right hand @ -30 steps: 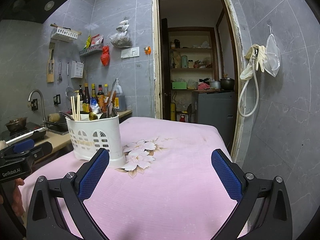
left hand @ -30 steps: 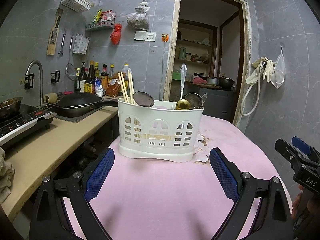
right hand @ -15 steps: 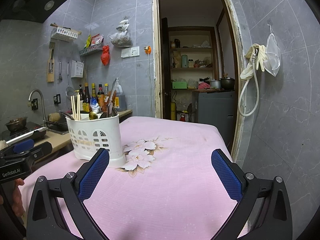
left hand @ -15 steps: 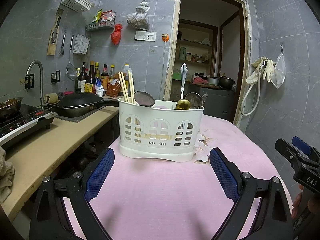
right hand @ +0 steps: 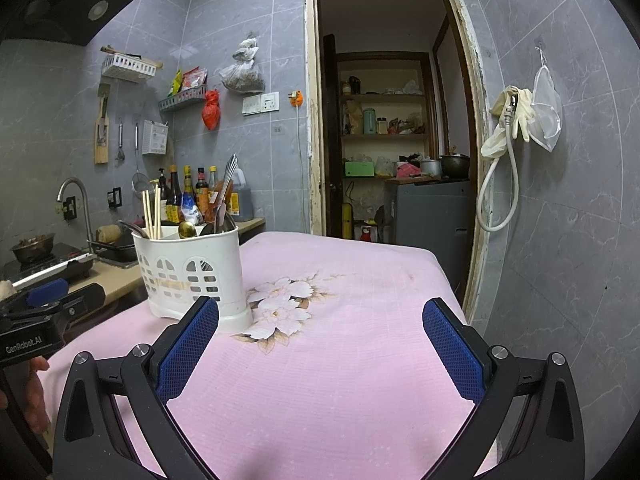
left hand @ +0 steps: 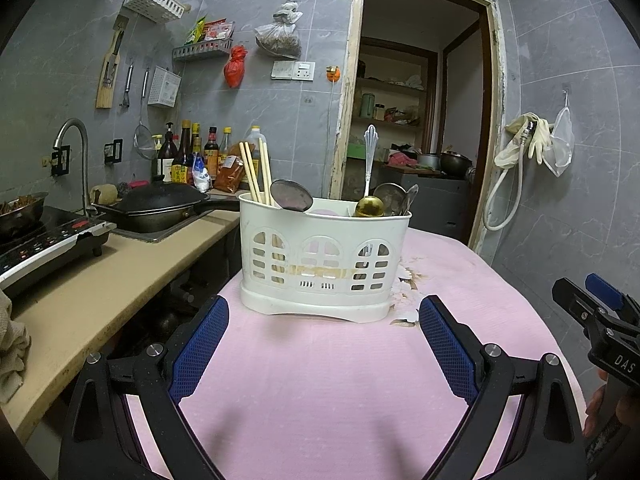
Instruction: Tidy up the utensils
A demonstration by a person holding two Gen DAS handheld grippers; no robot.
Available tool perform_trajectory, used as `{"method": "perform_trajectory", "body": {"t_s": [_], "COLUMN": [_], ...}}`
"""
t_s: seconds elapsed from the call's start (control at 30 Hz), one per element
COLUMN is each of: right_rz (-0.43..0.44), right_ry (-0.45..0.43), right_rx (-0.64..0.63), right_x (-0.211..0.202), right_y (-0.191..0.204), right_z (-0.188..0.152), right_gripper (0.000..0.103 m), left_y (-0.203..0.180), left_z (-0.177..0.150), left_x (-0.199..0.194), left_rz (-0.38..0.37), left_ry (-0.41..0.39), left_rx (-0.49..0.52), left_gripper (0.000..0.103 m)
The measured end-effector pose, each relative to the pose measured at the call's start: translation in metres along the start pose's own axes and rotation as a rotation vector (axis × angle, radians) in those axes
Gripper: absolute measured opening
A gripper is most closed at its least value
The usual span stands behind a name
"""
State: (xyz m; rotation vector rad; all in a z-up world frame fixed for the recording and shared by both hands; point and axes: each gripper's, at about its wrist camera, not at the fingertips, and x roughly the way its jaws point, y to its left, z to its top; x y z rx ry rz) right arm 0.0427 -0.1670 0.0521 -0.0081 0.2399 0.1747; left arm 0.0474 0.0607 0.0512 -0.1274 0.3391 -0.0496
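Now both the left claw [left hand: 322, 344] and the right claw [right hand: 320, 344] are held released and empty above the pink-covered counter [left hand: 340, 392], on which the white utensil basket [left hand: 322, 258] is stood upright with chopsticks [left hand: 254, 172] and spoons [left hand: 370, 206] inside

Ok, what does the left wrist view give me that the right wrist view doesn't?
Only the left wrist view faces the holder's long front, showing three arched sections: chopsticks left, a dark ladle beside them, the gold spoon right. Only the right wrist view shows the whole flower print on the cloth and the range hood. Both show the white utensil holder on the pink tablecloth, with left tongs and right tongs open and empty.
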Motion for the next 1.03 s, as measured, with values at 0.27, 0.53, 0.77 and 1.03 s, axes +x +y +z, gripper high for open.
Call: {"method": "perform_trajectory", "body": {"t_s": [0.27, 0.53, 0.77, 1.03], "right_rz": [0.0, 0.001, 0.002, 0.003], "right_ry": [0.0, 0.0, 0.001, 0.002], "right_rx": [0.0, 0.0, -0.001, -0.002], "right_x": [-0.0002, -0.0001, -0.0003, -0.0014], "right_y": [-0.0001, 0.0003, 0.0019, 0.0037], "right_z": [-0.0003, -0.0001, -0.0006, -0.0019], "right_gripper": [0.103, 0.103, 0.103, 0.103], "left_y": [0.002, 0.0028, -0.0009, -0.0017], "left_z": [-0.0007, -0.0064, -0.008, -0.0077], "left_x": [0.002, 0.0095, 0.0082, 0.0101], "left_rz": [-0.01, 0.006, 0.029, 0.038], "left_ry": [0.005, 0.033, 0.009, 0.011], "left_rx": [0.001, -0.009, 0.021, 0.03], "left_gripper": [0.093, 0.093, 0.093, 0.093]}}
